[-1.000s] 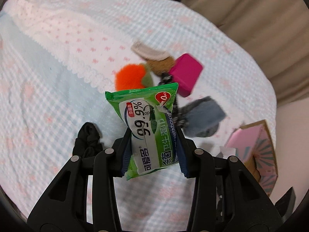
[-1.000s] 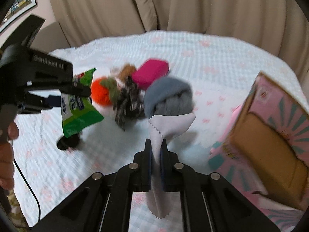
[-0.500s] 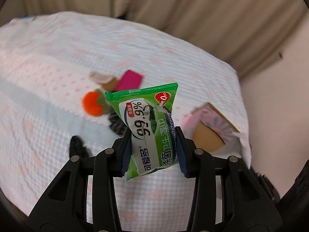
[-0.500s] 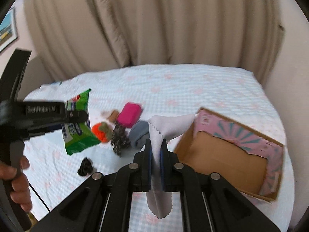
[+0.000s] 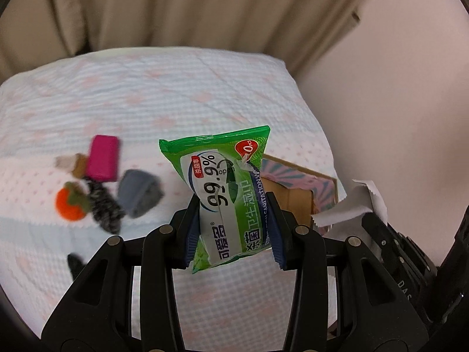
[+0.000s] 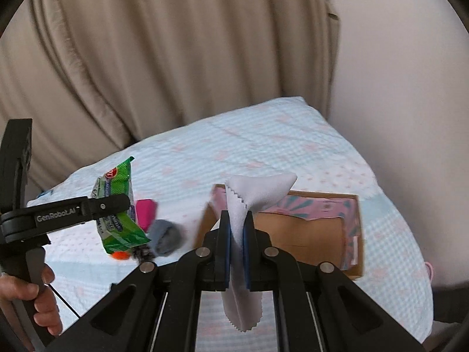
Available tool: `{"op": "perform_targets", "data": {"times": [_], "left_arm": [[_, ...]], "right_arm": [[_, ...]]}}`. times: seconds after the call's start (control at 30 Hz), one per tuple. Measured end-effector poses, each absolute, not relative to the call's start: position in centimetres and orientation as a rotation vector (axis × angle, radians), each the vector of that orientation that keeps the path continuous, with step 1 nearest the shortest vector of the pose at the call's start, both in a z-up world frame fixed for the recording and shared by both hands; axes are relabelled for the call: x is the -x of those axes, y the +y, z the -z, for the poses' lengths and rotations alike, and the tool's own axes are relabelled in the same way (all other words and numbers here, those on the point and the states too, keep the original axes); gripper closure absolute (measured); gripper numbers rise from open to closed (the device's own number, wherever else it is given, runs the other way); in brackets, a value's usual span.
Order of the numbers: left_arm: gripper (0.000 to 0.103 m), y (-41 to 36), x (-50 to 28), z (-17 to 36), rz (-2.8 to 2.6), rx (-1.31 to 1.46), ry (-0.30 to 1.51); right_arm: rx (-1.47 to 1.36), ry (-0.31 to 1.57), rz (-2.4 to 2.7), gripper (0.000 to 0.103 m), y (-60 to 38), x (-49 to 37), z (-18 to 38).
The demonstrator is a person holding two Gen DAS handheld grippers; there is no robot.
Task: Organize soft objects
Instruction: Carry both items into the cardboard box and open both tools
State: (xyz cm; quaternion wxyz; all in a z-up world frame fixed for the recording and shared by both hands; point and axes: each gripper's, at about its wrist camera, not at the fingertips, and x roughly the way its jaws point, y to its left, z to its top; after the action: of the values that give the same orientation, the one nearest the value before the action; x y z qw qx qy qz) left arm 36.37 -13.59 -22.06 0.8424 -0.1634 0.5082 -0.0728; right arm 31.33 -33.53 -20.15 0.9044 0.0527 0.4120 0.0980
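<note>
My left gripper [image 5: 231, 228] is shut on a green pack of wet wipes [image 5: 225, 193] and holds it high above the bed; the pack also shows in the right wrist view [image 6: 117, 205]. My right gripper [image 6: 237, 234] is shut on a white cleaning cloth [image 6: 249, 199] with zigzag edges, also seen in the left wrist view [image 5: 348, 205]. An open cardboard box [image 6: 310, 234] with a pink and teal patterned rim lies on the bed just beyond the cloth; it also shows in the left wrist view [image 5: 296, 187].
On the checked bedspread [image 5: 181, 94] lie a magenta pouch [image 5: 102, 158], a grey cloth bundle [image 5: 139, 193], an orange plush [image 5: 70, 204], a dark speckled scrunchie [image 5: 104, 205], a beige item [image 5: 71, 162] and a black item [image 5: 76, 261]. Curtains [image 6: 164, 52] hang behind.
Both grippers have risen and swung right with their loads. The box has come nearer the middle of both views; the loose items have shrunk toward the left.
</note>
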Motion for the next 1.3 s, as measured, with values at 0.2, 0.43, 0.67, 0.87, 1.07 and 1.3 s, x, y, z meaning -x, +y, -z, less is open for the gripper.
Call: {"op": "perform_targets", "data": {"times": [0.2, 0.43, 0.67, 0.87, 1.07, 1.3], "left_arm": [[0.066, -19.4, -40.8, 26.8, 0.174, 0.302, 1.2], [0.066, -24.5, -45.4, 33.6, 0.153, 0.214, 1.333], [0.066, -27.3, -47.9, 39.0, 0.122, 0.099, 1.415], [0.053, -28.0, -48.6, 40.0, 0.097, 0.022, 1.427], [0.0, -28.0, -48.7, 40.2, 0.08, -0.001, 1.433], [0.0, -27.8, -48.3, 39.3, 0.07, -0.02, 1.432]], "right_arm": [[-0.12, 0.914, -0.17, 0.097, -38.0, -34.8, 23.2], [-0.091, 1.005, -0.21, 0.097, -41.4, -39.0, 28.6], [-0.049, 1.085, -0.298, 0.097, -42.2, -41.5, 35.1], [0.02, 1.099, -0.354, 0.097, -41.7, -41.9, 37.5], [0.107, 1.138, -0.426, 0.001, -41.3, -41.6, 39.0], [0.079, 1.141, -0.423, 0.0, -41.9, -41.1, 39.7]]}}
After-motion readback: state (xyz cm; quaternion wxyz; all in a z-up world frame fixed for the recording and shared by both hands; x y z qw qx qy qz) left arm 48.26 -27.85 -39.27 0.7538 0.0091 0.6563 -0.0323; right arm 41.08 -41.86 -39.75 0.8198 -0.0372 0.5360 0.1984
